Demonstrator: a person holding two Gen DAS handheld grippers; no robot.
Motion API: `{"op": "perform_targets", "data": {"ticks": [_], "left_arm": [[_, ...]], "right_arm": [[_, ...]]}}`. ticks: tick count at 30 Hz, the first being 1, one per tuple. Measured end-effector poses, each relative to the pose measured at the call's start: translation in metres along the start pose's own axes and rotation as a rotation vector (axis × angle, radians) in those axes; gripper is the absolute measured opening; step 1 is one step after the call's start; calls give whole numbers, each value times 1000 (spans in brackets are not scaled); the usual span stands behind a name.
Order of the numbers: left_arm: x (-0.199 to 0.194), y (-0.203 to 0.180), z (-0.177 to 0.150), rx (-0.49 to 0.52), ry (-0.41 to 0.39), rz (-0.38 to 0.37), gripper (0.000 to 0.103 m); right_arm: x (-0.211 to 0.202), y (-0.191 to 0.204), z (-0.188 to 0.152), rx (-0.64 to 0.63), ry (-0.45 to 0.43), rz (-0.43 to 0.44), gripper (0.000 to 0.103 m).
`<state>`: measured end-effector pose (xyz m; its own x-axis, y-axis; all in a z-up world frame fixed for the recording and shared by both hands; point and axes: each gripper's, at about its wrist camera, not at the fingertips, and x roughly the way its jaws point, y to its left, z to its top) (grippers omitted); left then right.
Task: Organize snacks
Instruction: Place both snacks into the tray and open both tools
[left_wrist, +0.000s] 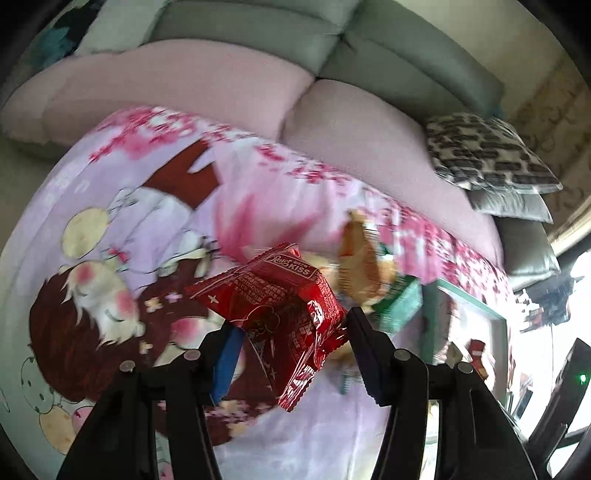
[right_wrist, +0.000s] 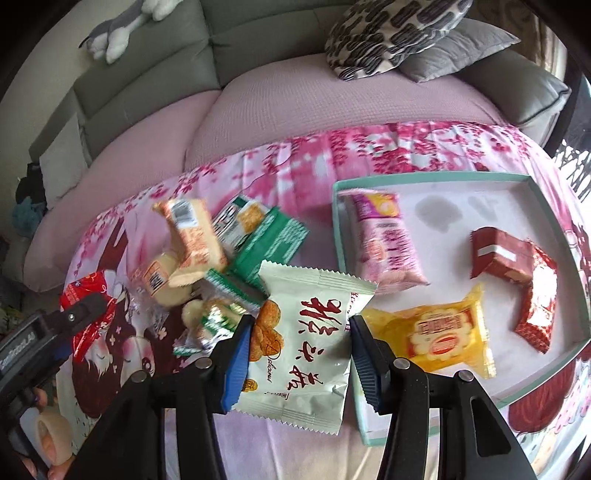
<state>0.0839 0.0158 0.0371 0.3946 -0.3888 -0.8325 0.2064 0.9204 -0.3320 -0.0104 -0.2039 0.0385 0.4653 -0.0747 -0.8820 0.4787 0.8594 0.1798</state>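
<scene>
We see the tray (right_wrist: 554, 206), a shallow white box with a teal rim, lying on the right of the cloth (right_wrist: 295, 158). Four snacks lie in it: a pink pack (right_wrist: 388, 243) at the far left corner, a yellow pack (right_wrist: 439, 332) near us, a dark red box (right_wrist: 498, 258) to the right of the middle, and a red pack (right_wrist: 535, 306) touching that box on its right side.

Left of the tray a loose pile (right_wrist: 207, 258) of orange, green and clear packs sits on the cloth, well outside the rim.

Our right gripper (right_wrist: 299, 350) is clenched on a white pack (right_wrist: 306, 354) with red characters; both blue pads press its sides, and the pack hangs between the pile and the tray's near left corner, overlapping the rim in our view.

Our left gripper (left_wrist: 290, 338) grasps a red wrapper (left_wrist: 280, 306), which is pinched crumpled between the fingers and lifted off the cloth, left of the pile. The tray's teal rim (left_wrist: 469, 299) shows to the right of it, well apart. In the right view the left gripper (right_wrist: 79, 314) appears at the left edge, with the red wrapper (right_wrist: 92, 295) in it.

Beyond the cloth stands a sofa (right_wrist: 258, 99) with a patterned cushion (right_wrist: 388, 33).
</scene>
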Motion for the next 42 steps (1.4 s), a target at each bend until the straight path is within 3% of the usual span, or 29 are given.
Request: {"op": "perform_targets", "data": {"ticks": [12, 22, 30, 32, 36, 42], "left_arm": [[21, -136, -16, 315, 64, -134, 58], [73, -238, -42, 526, 157, -138, 58], [114, -273, -52, 568, 209, -133, 59], [119, -275, -54, 561, 229, -129, 66], [113, -270, -57, 551, 233, -133, 72], [88, -244, -51, 507, 197, -43, 73]], "right_arm": [[-20, -104, 45, 134, -48, -120, 54], [-10, -183, 78, 185, -13, -210, 54], [18, -213, 87, 197, 42, -242, 55], [19, -216, 88, 199, 46, -232, 56], [14, -214, 87, 193, 36, -234, 66], [2, -197, 76, 160, 21, -219, 77]]}}
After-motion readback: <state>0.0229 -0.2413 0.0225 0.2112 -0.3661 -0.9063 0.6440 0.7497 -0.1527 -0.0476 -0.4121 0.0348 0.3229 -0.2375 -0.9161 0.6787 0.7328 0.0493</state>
